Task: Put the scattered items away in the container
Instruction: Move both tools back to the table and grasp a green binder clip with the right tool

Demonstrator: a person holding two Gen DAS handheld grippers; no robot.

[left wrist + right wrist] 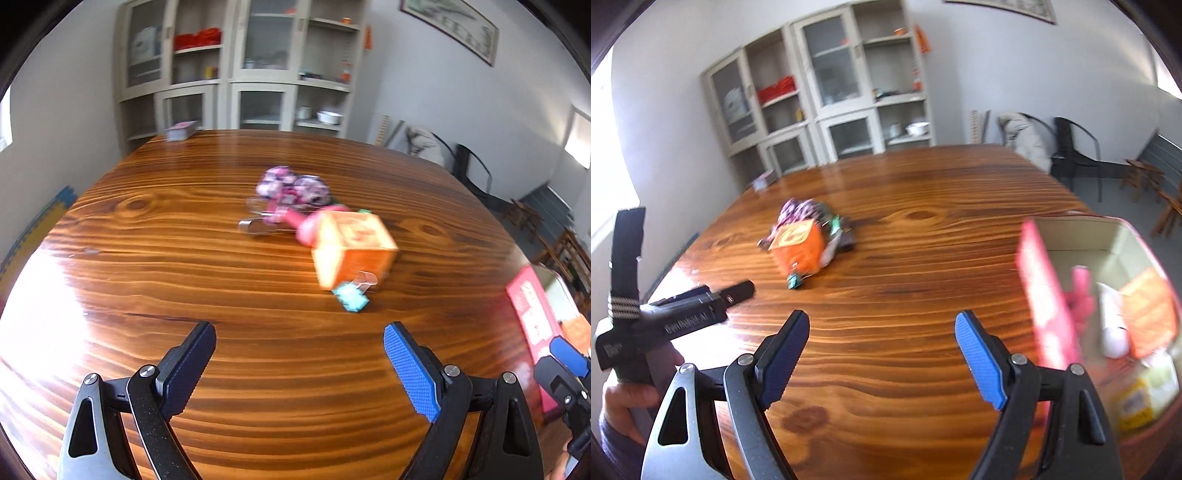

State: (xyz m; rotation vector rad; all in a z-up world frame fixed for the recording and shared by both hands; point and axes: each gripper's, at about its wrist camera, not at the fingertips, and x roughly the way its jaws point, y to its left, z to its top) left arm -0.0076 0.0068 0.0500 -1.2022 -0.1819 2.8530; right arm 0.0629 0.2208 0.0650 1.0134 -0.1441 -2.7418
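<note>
A heap of scattered items lies mid-table: an orange box (354,247), a pink item (301,225), purple-patterned packets (291,188), a metal clip (255,225) and a small teal piece (351,297). The orange box also shows in the right wrist view (799,243). My left gripper (299,365) is open and empty, short of the heap. My right gripper (882,354) is open and empty, just left of the red-sided container (1045,295), which holds several items. The container's edge shows at the right of the left wrist view (532,314).
The wooden table (184,277) carries a small box (181,131) at its far left corner. Cabinets (240,66) stand behind it. Chairs (1075,155) stand at the right. The left gripper's body (683,317) shows at the left of the right wrist view.
</note>
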